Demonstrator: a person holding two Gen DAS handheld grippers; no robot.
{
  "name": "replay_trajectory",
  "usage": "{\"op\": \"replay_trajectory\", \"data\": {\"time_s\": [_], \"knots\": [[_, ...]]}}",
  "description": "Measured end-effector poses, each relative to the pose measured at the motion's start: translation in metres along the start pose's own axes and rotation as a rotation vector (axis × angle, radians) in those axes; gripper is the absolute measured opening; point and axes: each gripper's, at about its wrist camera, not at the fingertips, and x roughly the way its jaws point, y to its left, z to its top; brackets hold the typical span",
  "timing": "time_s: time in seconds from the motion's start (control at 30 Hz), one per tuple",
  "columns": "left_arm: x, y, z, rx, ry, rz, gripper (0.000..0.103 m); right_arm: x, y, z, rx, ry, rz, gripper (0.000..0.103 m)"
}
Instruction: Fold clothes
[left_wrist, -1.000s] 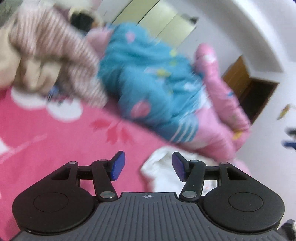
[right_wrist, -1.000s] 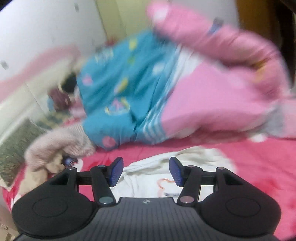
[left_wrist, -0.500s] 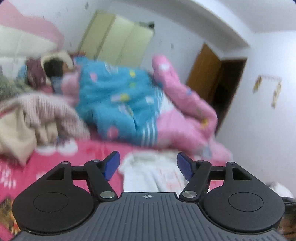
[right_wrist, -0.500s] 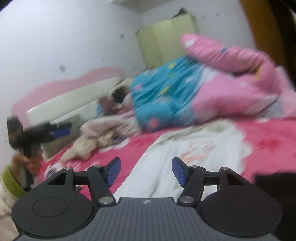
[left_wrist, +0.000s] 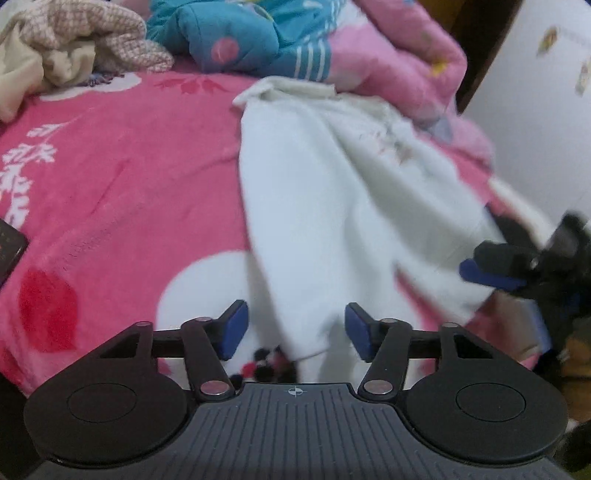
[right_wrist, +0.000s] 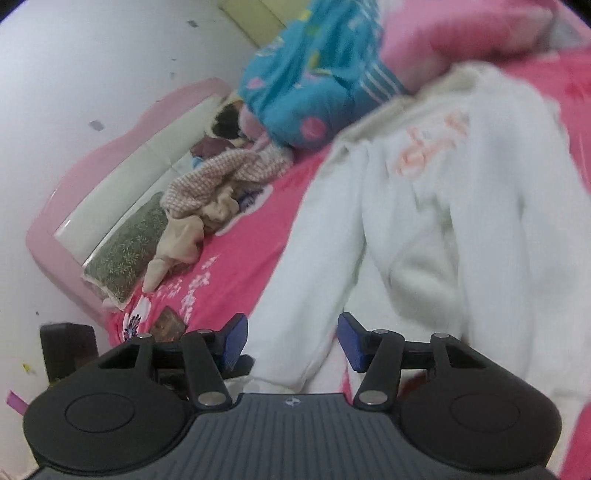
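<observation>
The pink bedspread (left_wrist: 122, 177) lies bare left of the white garment (left_wrist: 332, 206), giving open passage. Rumpled clothes (left_wrist: 74, 40) and a blue-pink quilt (left_wrist: 280, 37) block the far side.

The bedspread (left_wrist: 122, 192) was hot pink with white flowers and red patches. The garment (left_wrist: 332, 206) was white with a faint pink print. The quilt (right_wrist: 314, 74) was teal, dotted and striped; a knit (right_wrist: 218, 173) was pink-and-white checked.
</observation>
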Motion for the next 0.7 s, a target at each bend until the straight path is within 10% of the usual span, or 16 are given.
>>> {"op": "replay_trajectory", "data": {"time_s": [0.23,0.4,0.7], "knots": [[-0.002,-0.001,-0.008,-0.009,-0.051,0.005,0.044,0.026,-0.015,-0.021,0.101,0.074,-0.014,0.052],[-0.002,0.007,-0.010,-0.097,-0.064,-0.032,0.008,0.037,-0.014,-0.025,0.132,0.105,0.000,0.052],[-0.042,0.026,0.030,-0.070,-0.236,0.075,0.001,0.030,-0.017,-0.023,0.192,0.079,-0.008,0.052]]}}
